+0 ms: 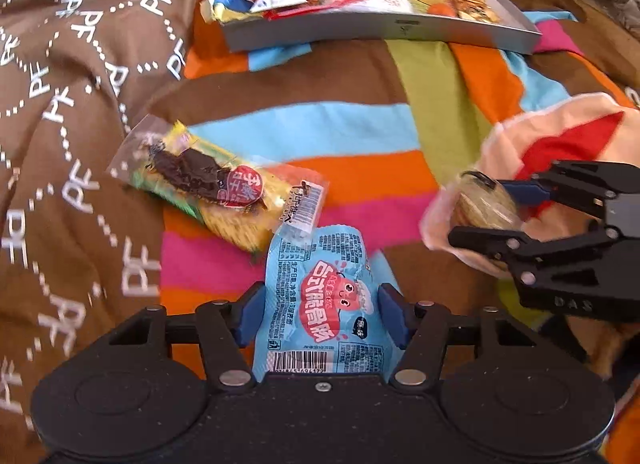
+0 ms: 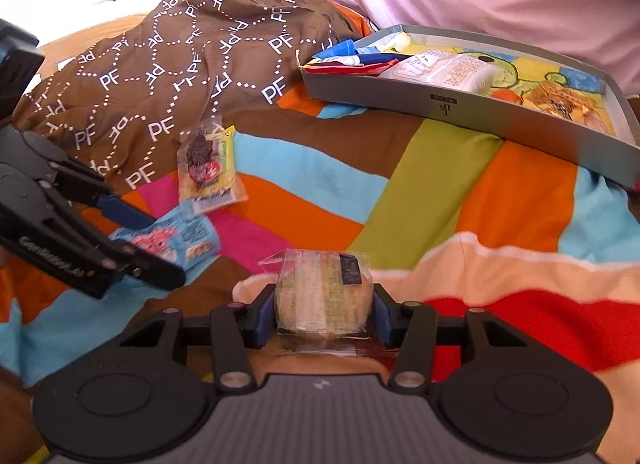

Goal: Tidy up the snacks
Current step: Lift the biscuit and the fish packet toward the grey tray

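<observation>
Between the left gripper's pads, the blue packet is sitting clamped, pointing toward the tray ahead. Across the right view, the right gripper is squeezing a cake; the tray is lying ahead-right, nearer.

- Surface: bedspread, striped orange, blue, green, pink, brown.
- Grey shallow box at far side, holding snack packets.
- Brown "PF" print cloth at left.
- Yellow snack packet near centre, flat.
</observation>
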Demonstrator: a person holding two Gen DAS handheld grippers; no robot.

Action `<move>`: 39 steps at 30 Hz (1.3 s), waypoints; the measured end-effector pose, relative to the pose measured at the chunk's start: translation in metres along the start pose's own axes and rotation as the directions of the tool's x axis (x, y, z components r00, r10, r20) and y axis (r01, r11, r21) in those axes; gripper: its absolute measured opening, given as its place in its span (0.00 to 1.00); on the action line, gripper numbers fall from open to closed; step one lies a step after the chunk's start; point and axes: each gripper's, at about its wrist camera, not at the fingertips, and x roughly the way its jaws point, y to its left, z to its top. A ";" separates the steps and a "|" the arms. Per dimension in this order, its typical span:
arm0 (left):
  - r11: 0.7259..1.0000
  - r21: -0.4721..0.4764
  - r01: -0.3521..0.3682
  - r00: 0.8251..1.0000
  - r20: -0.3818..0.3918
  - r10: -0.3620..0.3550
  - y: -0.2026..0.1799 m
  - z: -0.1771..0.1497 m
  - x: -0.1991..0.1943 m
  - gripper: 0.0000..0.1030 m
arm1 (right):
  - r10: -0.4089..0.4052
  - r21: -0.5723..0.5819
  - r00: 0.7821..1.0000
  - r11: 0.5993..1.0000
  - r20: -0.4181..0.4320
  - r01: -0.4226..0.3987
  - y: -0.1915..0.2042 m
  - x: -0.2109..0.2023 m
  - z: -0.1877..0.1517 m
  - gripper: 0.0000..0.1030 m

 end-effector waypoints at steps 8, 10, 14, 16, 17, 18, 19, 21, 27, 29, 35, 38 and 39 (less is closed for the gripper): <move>0.998 0.051 0.038 0.999 -0.032 -0.036 -0.017 -0.013 -0.004 0.68 | 0.011 -0.025 1.000 1.000 -0.020 -0.012 0.008 -0.017 -0.011 0.51; 0.997 0.057 0.050 0.998 -0.039 -0.048 -0.018 -0.012 -0.002 0.72 | 0.010 -0.026 1.000 1.000 -0.024 -0.011 0.009 -0.017 -0.010 0.51; 0.994 0.101 0.041 0.999 -0.037 -0.037 -0.022 -0.014 0.000 0.73 | 0.004 -0.032 0.999 0.999 -0.034 -0.006 0.010 -0.018 -0.011 0.51; 0.994 0.102 0.049 0.998 -0.038 -0.045 -0.023 -0.014 -0.001 0.68 | 0.004 -0.035 0.999 0.999 -0.038 -0.006 0.011 -0.020 -0.012 0.51; 0.993 0.105 0.053 0.998 -0.040 -0.050 -0.023 -0.014 -0.002 0.65 | 0.004 -0.036 0.999 0.999 -0.041 -0.005 0.011 -0.021 -0.012 0.51; 0.993 0.108 0.056 0.998 -0.042 -0.052 -0.024 -0.014 -0.002 0.64 | 0.003 -0.037 0.999 0.999 -0.043 -0.004 0.012 -0.021 -0.012 0.51; 0.992 0.110 0.059 0.998 -0.043 -0.054 -0.025 -0.014 -0.003 0.64 | 0.002 -0.035 0.999 0.999 -0.043 -0.003 0.012 -0.022 -0.013 0.51; 0.992 0.102 0.070 0.997 -0.046 -0.065 -0.026 -0.015 -0.004 0.63 | 0.003 -0.030 0.999 1.000 -0.045 -0.004 0.013 -0.025 -0.013 0.51; 0.987 0.115 0.112 0.991 -0.080 -0.103 -0.037 -0.023 -0.012 0.63 | 0.004 -0.033 0.998 0.999 -0.058 -0.006 0.014 -0.034 -0.018 0.51; 0.983 0.117 0.143 0.986 -0.100 -0.132 -0.042 -0.027 -0.016 0.63 | 0.005 -0.031 0.998 0.999 -0.067 -0.007 0.015 -0.038 -0.020 0.51; 0.967 0.067 0.246 0.958 -0.170 -0.232 -0.053 -0.035 -0.024 0.61 | 0.008 -0.031 0.996 0.999 -0.086 -0.011 0.014 -0.051 -0.023 0.51; 0.948 -0.042 0.317 0.924 -0.212 -0.318 -0.051 -0.035 -0.023 0.60 | -0.008 -0.029 0.996 1.000 -0.093 0.005 0.010 -0.060 -0.025 0.51; 0.941 -0.070 0.331 0.915 -0.221 -0.338 -0.051 -0.036 -0.023 0.60 | -0.014 -0.027 0.995 1.000 -0.094 0.011 0.009 -0.062 -0.025 0.51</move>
